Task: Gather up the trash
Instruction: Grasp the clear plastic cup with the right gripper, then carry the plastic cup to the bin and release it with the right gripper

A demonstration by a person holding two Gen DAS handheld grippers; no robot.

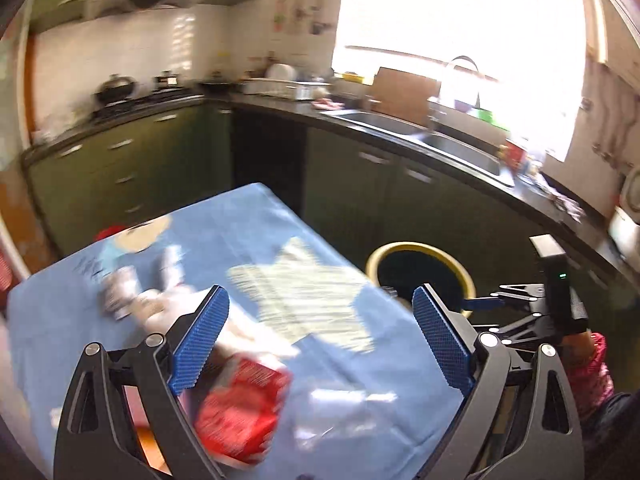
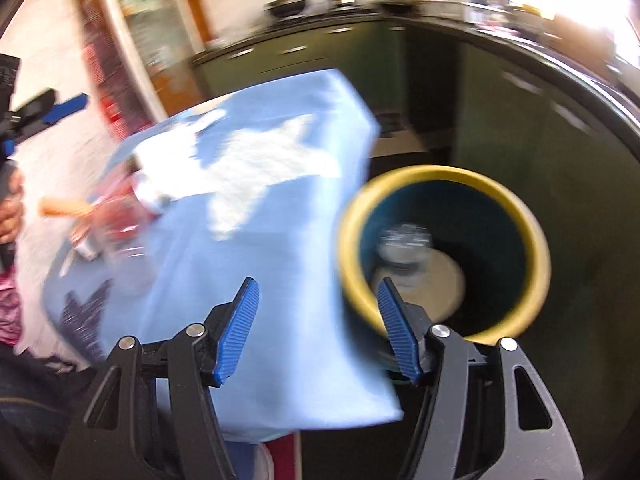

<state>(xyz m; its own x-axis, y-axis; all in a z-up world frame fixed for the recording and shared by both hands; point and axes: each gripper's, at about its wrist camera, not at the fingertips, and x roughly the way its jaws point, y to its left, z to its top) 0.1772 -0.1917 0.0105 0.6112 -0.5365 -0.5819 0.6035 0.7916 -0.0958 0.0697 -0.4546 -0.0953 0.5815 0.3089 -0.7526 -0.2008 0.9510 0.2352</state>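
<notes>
Smearing from motion blur hides most detail in both views, esp. the right wrist one. Left gripper [image 1: 320, 328] hangs over a table w/ a light-blue cloth [image 1: 340, 380], blue pads spread wide, nothing btwn them. Trash lies on the cloth under and ahead of it: a red packet [image 1: 244, 412] just below the left pad, partly covered by that finger; a clear plastic bit [image 1: 340, 404] beside it, too blurred to name; a whitish crumpled heap [image 1: 136, 292] further back. Lower edge of the packet is hard to make out.

Right gripper [image 2: 318, 328] also spread open, empty, sitting over the table's edge next to a yellow-rimmed bin [image 2: 532, 248] w/ dark inside. Its right pad overlaps the bin rim in view, so near part of rim is hidden. Inside the bin: a pale round patch at the bottom and a greyish blurred thing [image 2: 404, 240], can't tell what. Same bin [image 1: 404, 248] shows in the left view past the table corner, half blocked by the left gripper's right finger.

Around: green kitchen cabinets [image 1: 132, 168], dark counter w/ steel sink [image 1: 460, 148], pan on hob [image 1: 114, 88], blown-out window [image 1: 460, 40]. Person's hand w/ pink sleeve [image 1: 588, 368] cut off at right edge.
</notes>
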